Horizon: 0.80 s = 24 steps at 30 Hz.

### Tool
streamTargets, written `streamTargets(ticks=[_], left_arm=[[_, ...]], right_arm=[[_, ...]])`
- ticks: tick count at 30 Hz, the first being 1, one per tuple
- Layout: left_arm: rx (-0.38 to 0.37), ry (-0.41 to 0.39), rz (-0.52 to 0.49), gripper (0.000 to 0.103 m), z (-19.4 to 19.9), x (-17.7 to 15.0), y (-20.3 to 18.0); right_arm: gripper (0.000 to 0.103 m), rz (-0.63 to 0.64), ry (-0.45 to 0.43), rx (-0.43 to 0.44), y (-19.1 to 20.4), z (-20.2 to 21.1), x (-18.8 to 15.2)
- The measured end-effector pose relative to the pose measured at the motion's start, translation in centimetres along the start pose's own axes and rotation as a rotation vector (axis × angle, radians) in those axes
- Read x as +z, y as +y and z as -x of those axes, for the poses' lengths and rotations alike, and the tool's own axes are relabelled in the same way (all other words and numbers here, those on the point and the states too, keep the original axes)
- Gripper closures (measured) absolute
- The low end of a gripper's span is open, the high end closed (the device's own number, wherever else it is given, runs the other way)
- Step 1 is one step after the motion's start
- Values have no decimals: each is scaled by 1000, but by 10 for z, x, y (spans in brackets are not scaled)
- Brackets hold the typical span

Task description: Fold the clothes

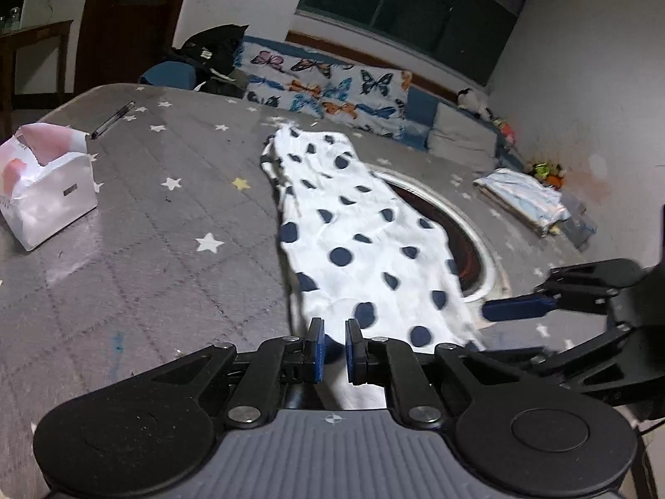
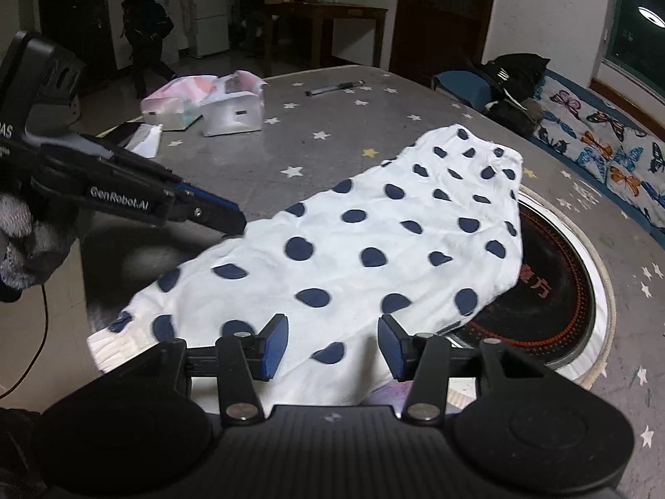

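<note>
White polka-dot garment [image 2: 374,241] lies along grey star-print table [image 1: 145,228]. Left gripper [image 1: 332,349] pinches its near hem; right gripper [image 2: 332,347] stands parted, cloth loose between. Regrip before folding evenly.

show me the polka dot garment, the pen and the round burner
polka dot garment [image 2: 365,233], right wrist view, middle of the white cloth
pen [image 2: 334,88], right wrist view, middle of its barrel
round burner [image 2: 552,291], right wrist view, dark glass beside the cloth
</note>
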State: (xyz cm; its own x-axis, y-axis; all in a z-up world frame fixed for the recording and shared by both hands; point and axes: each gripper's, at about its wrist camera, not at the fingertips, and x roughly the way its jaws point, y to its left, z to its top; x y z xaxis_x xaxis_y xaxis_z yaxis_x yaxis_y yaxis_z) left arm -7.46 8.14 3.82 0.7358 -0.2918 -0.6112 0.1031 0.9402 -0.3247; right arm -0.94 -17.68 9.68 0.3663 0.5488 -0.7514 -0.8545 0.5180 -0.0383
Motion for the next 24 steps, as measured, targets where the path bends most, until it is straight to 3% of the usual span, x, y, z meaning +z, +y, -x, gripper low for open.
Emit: streamTargets(ticks=[3,9,13,19,24], left_arm=[[-22,15,-27,92,2,-7,-9],[9,60,-54,92,0,-25,-12],[1,20,-49,91,20,-24,-17],[-39,44,32,90,41,-38,-21],[-44,83,134,68,41,-52,-20]], right_arm=[[55,21,3,20,8,1,-4],[55,54,52,21,19,0,-23],[55,44,43,2,17,13,-29],[54,69,5,19,26,35,-31],[54,87,1,44,37,40,-36]])
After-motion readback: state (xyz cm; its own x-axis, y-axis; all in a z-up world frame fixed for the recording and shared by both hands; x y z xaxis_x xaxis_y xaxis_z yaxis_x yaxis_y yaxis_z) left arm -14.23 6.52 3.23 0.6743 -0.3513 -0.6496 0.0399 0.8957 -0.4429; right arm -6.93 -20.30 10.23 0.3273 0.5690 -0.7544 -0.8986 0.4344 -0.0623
